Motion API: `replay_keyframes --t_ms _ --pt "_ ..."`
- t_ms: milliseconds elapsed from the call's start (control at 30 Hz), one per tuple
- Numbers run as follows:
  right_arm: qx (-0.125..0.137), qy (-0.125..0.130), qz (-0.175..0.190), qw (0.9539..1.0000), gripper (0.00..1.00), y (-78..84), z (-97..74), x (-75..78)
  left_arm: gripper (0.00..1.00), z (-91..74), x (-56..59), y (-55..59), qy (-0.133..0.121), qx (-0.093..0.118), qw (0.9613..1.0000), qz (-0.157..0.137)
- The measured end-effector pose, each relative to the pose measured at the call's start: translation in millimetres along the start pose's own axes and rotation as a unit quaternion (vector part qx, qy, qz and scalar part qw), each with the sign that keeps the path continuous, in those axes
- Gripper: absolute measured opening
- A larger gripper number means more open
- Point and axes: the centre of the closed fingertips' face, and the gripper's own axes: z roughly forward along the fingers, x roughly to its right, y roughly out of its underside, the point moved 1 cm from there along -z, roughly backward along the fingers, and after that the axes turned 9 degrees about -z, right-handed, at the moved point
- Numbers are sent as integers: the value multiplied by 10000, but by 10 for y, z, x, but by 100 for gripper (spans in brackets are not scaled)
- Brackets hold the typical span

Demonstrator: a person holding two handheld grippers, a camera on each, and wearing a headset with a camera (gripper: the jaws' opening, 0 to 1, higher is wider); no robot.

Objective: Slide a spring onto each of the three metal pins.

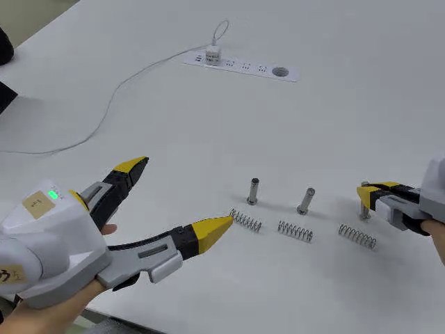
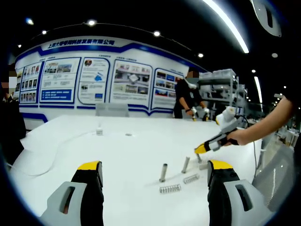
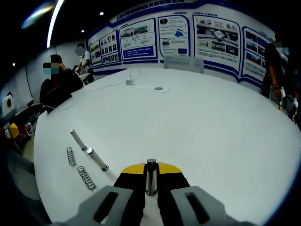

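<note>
Item 1, my left gripper (image 1: 181, 195): jaws spread wide, empty, above the table (image 1: 334, 125) by its near edge.
Item 2, my right gripper (image 1: 366, 192): clamped on the right pin (image 1: 363, 209).
Items 3–4, left pin (image 1: 254, 190) and middle pin (image 1: 306, 200): standing free.
Items 5–7, left spring (image 1: 245, 220), middle spring (image 1: 295, 231), right spring (image 1: 357, 236): lying flat, one just nearside of each pin.

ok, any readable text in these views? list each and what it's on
Nothing is clear enough to quote.
Wall banner: a row of Chinese characters, too blurred to read.
Wall posters: print too small to read.
Sticker on the left gripper: handwriting, too small to read.
Power strip: markings too small to read.
</note>
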Motion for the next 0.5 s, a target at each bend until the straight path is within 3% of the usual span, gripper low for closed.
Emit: replay_keyframes --t_ms 500 --pt "313 39 38 9995 8 34 -108 -32 94 9 -22 45 -28 -86 10000 12"
